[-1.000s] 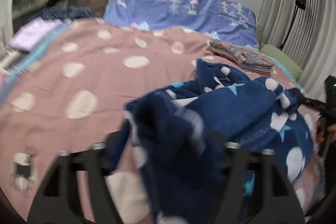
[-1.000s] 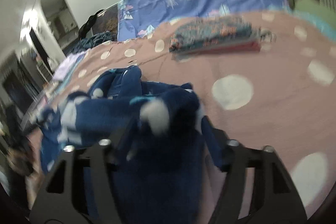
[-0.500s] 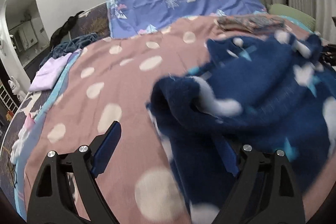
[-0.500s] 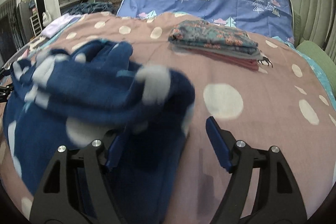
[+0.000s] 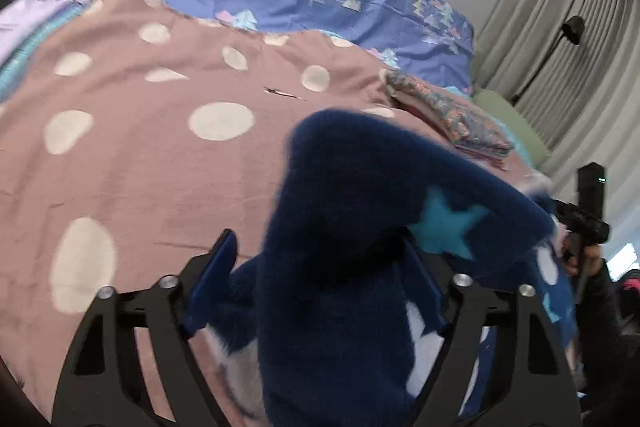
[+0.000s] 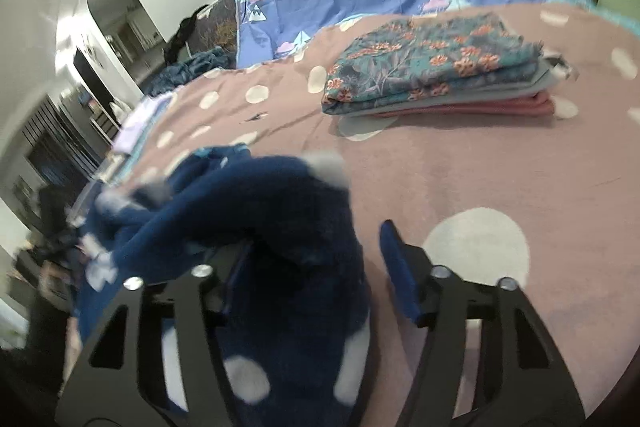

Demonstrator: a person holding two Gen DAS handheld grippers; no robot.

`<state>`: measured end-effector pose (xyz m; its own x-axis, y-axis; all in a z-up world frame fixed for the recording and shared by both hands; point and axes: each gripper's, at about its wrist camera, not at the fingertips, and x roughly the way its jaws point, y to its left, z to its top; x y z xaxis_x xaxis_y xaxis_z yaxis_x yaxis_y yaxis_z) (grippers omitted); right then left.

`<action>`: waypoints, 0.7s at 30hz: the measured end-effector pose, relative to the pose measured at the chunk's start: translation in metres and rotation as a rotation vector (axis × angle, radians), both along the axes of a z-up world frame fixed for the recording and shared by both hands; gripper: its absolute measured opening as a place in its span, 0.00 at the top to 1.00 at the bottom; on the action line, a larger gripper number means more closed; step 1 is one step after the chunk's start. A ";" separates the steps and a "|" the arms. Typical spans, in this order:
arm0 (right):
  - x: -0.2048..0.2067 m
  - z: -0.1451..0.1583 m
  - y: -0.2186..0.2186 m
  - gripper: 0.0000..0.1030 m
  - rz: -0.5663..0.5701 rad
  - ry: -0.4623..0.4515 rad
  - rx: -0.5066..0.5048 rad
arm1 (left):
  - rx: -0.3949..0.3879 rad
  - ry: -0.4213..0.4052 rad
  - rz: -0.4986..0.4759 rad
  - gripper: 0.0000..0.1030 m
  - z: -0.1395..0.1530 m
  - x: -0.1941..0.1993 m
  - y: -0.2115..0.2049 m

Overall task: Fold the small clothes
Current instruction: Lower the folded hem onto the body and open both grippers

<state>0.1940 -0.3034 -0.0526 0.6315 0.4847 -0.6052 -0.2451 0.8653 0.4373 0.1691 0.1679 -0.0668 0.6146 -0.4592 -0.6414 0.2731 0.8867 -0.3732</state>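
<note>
At the lower centre of both wrist views, the navy fleece garment (image 5: 344, 267) hung bunched between the left gripper (image 5: 320, 287) and right gripper (image 6: 316, 267), whose half-open jaws had just been closing, lifting it above the bed (image 5: 140, 147) for folding.

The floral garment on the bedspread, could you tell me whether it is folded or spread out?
Folded: the floral garment lies flat with squared edges atop a neat stack.
</note>
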 end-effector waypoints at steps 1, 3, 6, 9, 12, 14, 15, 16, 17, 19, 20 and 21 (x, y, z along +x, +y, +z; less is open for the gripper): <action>0.004 -0.001 -0.002 0.63 0.004 0.010 0.022 | -0.008 0.011 -0.024 0.39 0.000 0.004 -0.003; 0.014 -0.002 -0.003 0.82 0.016 0.039 0.059 | 0.010 0.019 -0.038 0.75 0.001 0.011 -0.009; 0.010 0.008 0.002 0.89 0.013 0.005 0.060 | 0.036 -0.024 0.000 0.92 0.016 0.009 -0.010; -0.009 0.036 -0.002 0.89 0.025 -0.094 0.125 | 0.017 -0.133 0.017 0.92 0.048 -0.011 -0.004; -0.013 0.061 -0.003 0.88 0.022 -0.164 0.150 | 0.096 -0.203 0.034 0.91 0.070 -0.023 -0.005; 0.004 0.056 0.009 0.86 0.010 -0.129 0.061 | 0.145 -0.164 0.060 0.89 0.062 -0.011 -0.006; 0.013 0.047 0.015 0.84 0.004 -0.097 0.011 | 0.170 -0.128 0.068 0.86 0.050 -0.002 -0.008; 0.025 0.033 0.021 0.82 -0.003 -0.052 -0.040 | 0.196 -0.090 0.067 0.82 0.037 0.008 -0.011; 0.038 0.008 0.026 0.82 -0.018 0.021 -0.102 | 0.234 -0.037 0.071 0.78 0.016 0.020 -0.013; 0.049 -0.021 0.026 0.76 -0.025 0.106 -0.122 | 0.276 0.061 0.066 0.65 -0.024 0.036 -0.016; 0.049 -0.034 0.021 0.76 -0.025 0.117 -0.082 | 0.278 0.055 0.065 0.64 -0.032 0.034 -0.016; 0.046 -0.037 0.013 0.76 -0.027 0.101 -0.031 | 0.268 0.024 0.072 0.63 -0.032 0.030 -0.015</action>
